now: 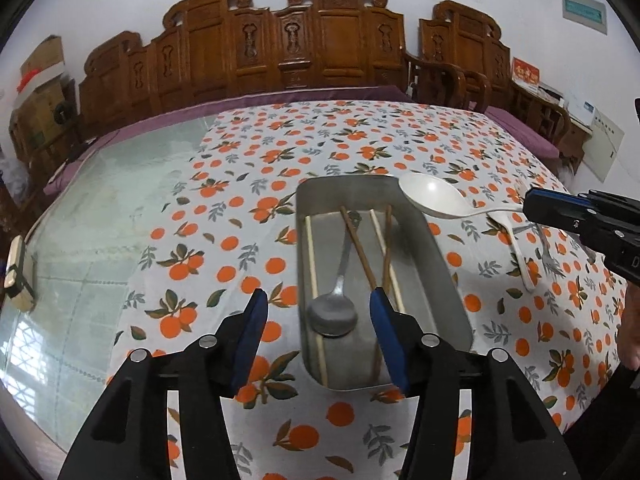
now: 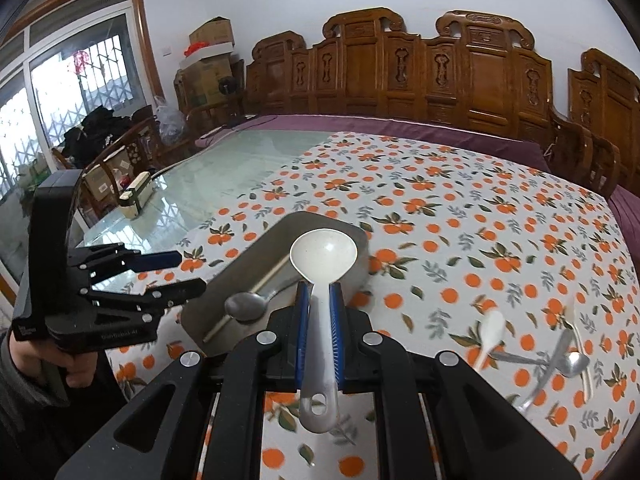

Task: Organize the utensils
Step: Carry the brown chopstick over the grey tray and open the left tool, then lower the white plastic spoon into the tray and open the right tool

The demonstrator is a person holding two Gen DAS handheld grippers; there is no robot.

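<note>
Between my right gripper's (image 2: 319,300) clenched jaws I held the white ladle (image 2: 322,264) by its handle, its bowl above the far right corner of the metal tray (image 1: 448,280). I judged the step was carrying it in; next I had to lower and release it. My left gripper (image 1: 316,312) hung released over the tray's near end, above the steel spoon (image 1: 334,312) and chopsticks (image 1: 360,252). More utensils (image 2: 532,356) waited on the cloth at right.

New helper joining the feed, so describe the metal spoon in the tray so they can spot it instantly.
Find the metal tray on the orange-print tablecloth. Inside lies the metal spoon, bowl at the end nearest the open left gripper. It is the only grey, round-ended piece there; its neighbours are thin straight chopsticks.
</note>
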